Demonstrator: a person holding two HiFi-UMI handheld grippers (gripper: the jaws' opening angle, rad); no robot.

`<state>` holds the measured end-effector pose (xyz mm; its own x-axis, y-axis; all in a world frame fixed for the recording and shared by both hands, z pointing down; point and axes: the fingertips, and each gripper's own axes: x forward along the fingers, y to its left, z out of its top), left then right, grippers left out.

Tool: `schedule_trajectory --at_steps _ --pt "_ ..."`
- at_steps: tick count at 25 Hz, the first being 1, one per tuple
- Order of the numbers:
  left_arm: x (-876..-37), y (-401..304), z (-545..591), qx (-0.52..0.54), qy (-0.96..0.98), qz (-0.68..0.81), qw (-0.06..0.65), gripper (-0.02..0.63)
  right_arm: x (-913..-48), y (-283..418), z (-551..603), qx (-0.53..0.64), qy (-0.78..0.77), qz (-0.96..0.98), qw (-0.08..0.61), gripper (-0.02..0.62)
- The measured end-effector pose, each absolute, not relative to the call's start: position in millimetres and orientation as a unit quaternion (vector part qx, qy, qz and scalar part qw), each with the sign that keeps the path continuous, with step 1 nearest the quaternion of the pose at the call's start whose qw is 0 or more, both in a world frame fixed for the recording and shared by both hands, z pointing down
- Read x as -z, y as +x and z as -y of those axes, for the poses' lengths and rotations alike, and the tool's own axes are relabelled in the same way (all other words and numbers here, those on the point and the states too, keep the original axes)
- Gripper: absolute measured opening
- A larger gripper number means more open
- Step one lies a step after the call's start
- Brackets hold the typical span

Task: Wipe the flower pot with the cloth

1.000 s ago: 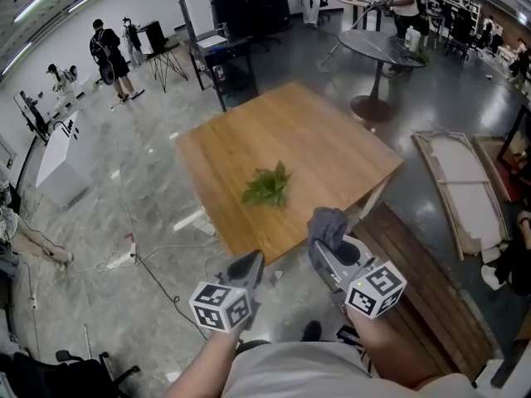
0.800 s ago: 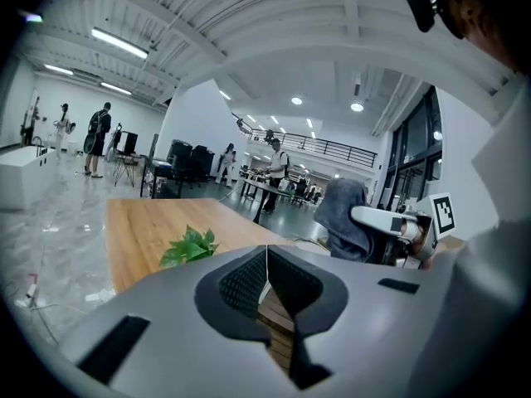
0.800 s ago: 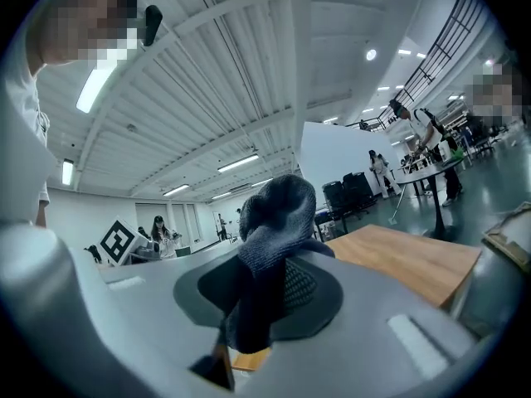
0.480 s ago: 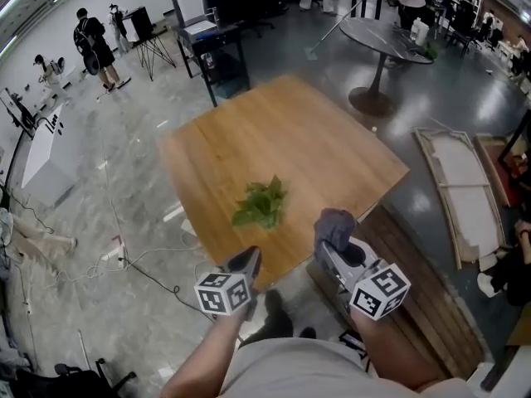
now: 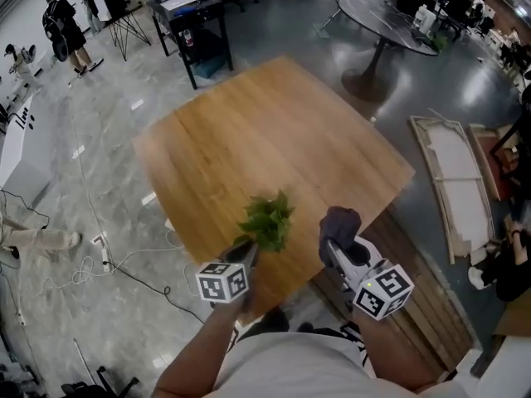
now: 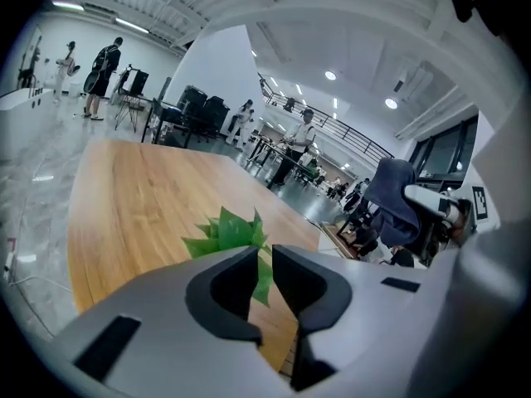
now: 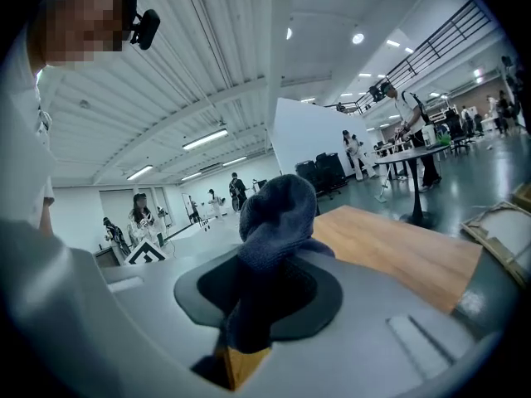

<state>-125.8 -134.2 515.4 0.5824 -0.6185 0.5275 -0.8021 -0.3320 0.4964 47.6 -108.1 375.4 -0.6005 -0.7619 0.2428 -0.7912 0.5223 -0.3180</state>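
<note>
We hold both forearms out ahead of us, a marker cube [image 5: 222, 282] riding on each hand; the left tool [image 5: 246, 250] slants down towards the worktop [image 5: 249, 131]; its jaws have just been opening and now stand a narrow slit apart, pressing on nothing. Just ahead of its tips sits the plant [image 5: 267, 219]; green leaves show through the slit in the left gripper view [image 6: 226, 234]; the pot is hidden under them. The right tool [image 5: 337, 240] lies nearer level, to the right of the left tool and apart from it, over the worktop's near edge; it is clenched on the dark blue-grey cloth [image 7: 278, 210], which bunches up above its tips [image 5: 341, 220]; the plant stands left of that bundle, not touching it.
</note>
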Motion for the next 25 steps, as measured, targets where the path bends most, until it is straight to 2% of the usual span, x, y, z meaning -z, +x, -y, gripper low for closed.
schedule_trajectory --at_steps 14,19,25 --pt "-558 -154 246 -0.218 0.802 0.424 0.360 0.107 -451 54 173 -0.251 0.459 0.849 0.069 0.067" --pt "-602 -146 257 -0.287 0.782 0.392 0.390 0.112 -498 58 191 -0.285 0.440 0.848 0.084 0.067" --pt "-641 -130 259 -0.318 0.763 0.373 0.422 0.112 -542 57 215 -0.312 0.415 0.849 0.097 0.067"
